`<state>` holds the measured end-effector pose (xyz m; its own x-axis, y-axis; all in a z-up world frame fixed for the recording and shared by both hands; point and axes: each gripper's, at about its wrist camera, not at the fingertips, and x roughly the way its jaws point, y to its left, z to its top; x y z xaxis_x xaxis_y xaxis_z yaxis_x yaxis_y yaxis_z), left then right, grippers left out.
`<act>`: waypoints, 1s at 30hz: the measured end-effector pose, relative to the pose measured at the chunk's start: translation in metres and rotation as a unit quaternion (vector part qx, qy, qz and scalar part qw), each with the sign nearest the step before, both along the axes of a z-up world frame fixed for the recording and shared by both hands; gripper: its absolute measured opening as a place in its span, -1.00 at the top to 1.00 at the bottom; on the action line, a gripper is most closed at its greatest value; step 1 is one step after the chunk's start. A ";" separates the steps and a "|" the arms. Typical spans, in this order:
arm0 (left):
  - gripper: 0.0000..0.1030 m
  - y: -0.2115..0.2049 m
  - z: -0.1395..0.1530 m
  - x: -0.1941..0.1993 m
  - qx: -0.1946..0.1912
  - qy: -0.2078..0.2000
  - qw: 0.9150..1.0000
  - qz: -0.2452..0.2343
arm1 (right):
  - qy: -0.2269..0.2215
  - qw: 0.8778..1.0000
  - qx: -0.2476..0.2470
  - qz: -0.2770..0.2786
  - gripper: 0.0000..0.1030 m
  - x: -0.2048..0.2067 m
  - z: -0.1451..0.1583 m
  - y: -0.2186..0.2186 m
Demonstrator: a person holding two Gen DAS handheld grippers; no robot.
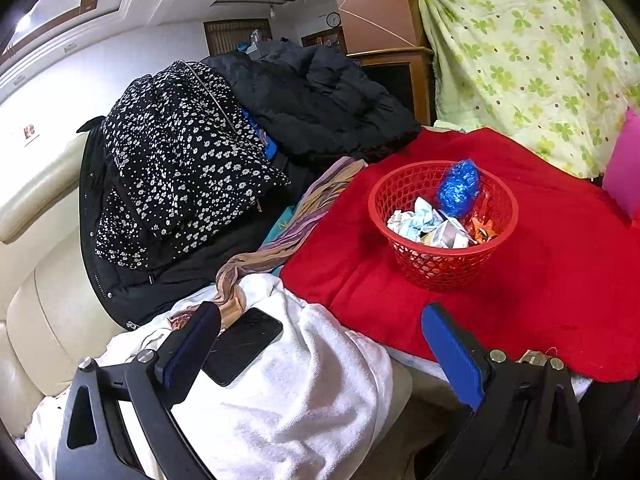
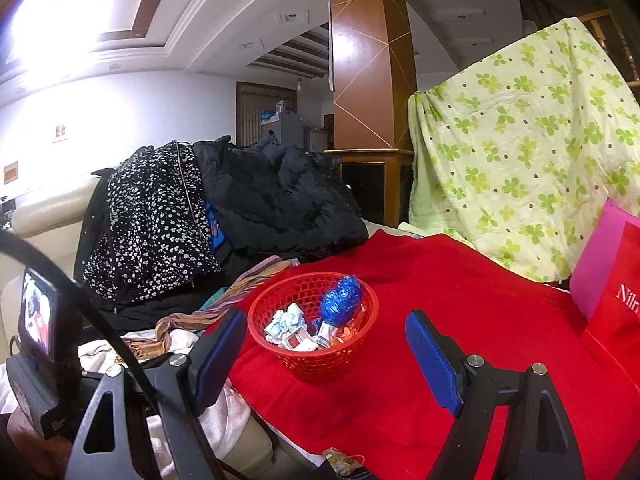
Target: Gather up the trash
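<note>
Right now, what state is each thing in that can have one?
Red basket: upright on the red blanket, holding trash.
Blue wrapper: crumpled, in the basket.
Phone: screen dark, lying on the white towel.
Left gripper: open, empty.
Right gripper: open, empty.

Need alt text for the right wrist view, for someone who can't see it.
A red mesh basket holding crumpled paper and a blue plastic wad sits on a red blanket, just ahead of the open, empty right gripper. Dark clothes are piled behind.
</note>
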<state>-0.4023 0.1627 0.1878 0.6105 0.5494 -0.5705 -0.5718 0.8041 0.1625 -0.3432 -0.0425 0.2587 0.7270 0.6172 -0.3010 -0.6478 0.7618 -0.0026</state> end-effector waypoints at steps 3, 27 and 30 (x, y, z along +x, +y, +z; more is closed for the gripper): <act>-0.95 0.004 -0.001 0.002 0.003 0.005 1.000 0.006 | 0.002 1.000 -0.001 0.004 -0.64 0.003 -0.002 0.005; -0.95 -0.003 -0.007 0.014 0.013 0.027 1.000 0.001 | 0.028 1.000 0.008 -0.005 -0.64 0.015 -0.018 -0.003; -0.95 -0.002 -0.008 0.015 0.011 0.029 1.000 0.002 | 0.030 1.000 0.007 -0.005 -0.64 0.015 -0.019 -0.002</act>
